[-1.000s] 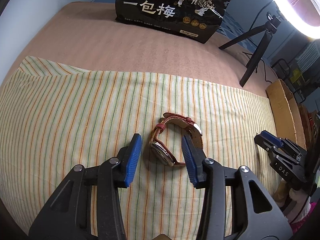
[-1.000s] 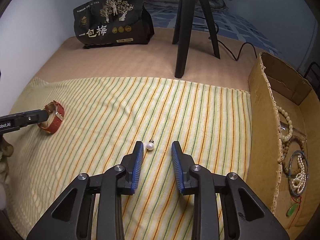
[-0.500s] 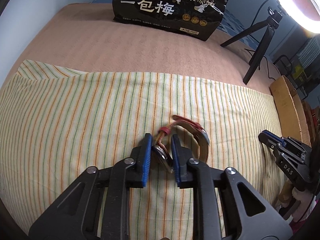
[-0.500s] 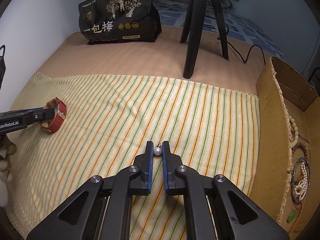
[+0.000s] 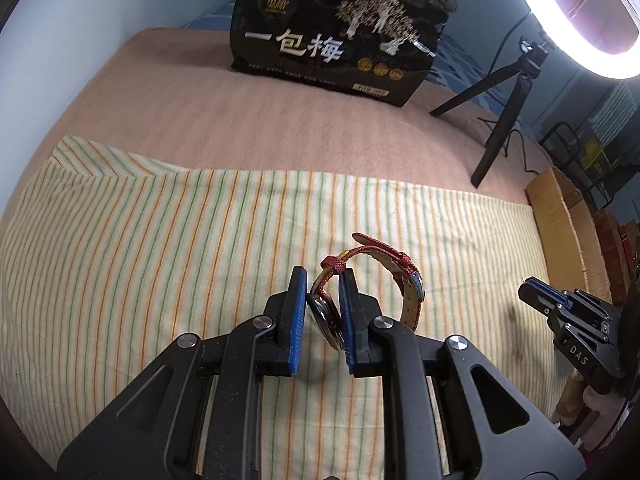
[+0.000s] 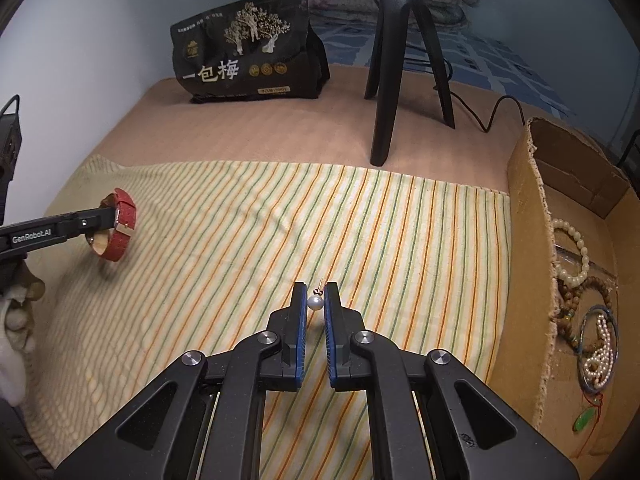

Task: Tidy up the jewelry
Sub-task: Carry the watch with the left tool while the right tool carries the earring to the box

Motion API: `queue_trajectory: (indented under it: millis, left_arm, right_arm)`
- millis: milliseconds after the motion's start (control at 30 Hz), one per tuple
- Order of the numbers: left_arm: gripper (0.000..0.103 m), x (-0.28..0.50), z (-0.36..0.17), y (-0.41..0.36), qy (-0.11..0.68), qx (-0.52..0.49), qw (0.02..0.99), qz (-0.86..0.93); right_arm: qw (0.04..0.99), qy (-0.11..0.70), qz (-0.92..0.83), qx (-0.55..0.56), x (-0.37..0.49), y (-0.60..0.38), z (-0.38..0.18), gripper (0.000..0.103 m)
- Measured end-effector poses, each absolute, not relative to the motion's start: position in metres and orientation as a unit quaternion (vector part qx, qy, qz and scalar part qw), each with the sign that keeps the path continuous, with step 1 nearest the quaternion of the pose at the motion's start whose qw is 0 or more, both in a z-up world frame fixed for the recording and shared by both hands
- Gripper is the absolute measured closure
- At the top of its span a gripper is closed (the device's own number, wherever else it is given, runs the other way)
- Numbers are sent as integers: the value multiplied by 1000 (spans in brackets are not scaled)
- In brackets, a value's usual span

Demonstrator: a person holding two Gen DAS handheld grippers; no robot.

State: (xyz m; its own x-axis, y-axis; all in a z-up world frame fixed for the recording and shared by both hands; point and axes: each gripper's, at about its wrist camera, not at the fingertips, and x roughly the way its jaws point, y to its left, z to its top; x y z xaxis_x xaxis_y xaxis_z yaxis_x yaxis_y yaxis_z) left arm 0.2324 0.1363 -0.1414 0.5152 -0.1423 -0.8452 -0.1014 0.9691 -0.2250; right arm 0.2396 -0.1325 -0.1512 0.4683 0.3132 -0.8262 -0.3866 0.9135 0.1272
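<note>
Left claw (image 5: pixel 323 312) grips the watch (image 5: pixel 332 320) by its face, above the striped cloth (image 5: pixel 160 240); its strap dangles and could snag. Right claw (image 6: pixel 315 306) pinches the pearl earring (image 6: pixel 315 303) at the tips; it may roll out before reaching the box (image 6: pixel 532 240).

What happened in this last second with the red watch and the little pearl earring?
The left hand-held gripper closed on the red watch and lifted it off the striped cloth. The right hand-held gripper closed on the pearl earring and raised it slightly. The black snack bag, tripod and cardboard box of jewelry stayed put.
</note>
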Motion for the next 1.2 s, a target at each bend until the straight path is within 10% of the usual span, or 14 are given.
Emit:
queue_trajectory:
  millis: [1200]
  left_arm:
    - [88,214,-53,-31,425,-40,893,-145]
  right_arm:
    - [904,398,155,-12,221,-277,-52,96]
